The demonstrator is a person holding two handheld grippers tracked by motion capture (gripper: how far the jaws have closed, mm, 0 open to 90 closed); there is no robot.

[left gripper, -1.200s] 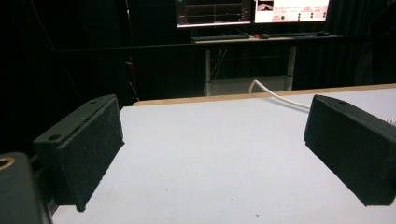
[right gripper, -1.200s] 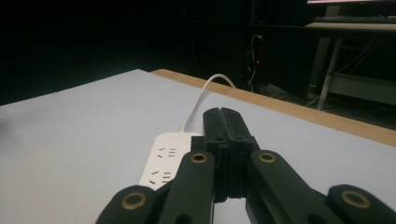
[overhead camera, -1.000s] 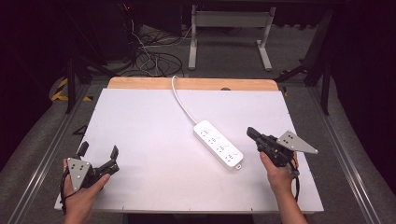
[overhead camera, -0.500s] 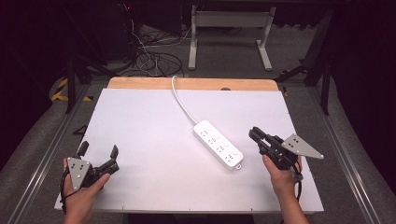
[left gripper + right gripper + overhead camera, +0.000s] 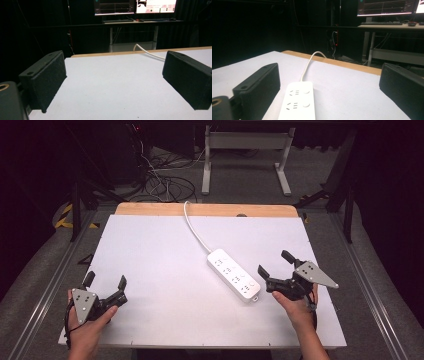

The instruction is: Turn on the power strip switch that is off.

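Your right gripper [image 5: 274, 270], jaws just opened wide and empty, sits just right of the power strip [image 5: 234, 275] ready to take it; your left gripper [image 5: 106, 282], also spread, waits well left of it.

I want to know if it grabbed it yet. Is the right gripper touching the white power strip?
Apart. In the high view, bare table shows between the right gripper and the power strip; its fingers have just been opening, nothing between them.

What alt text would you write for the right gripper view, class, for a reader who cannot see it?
A white power strip lies on a white table between the right gripper's two black fingers, which stand wide apart and have just been opening, touching nothing. Its white cord runs away over the table's far wooden edge, with dark room and lit screens beyond.
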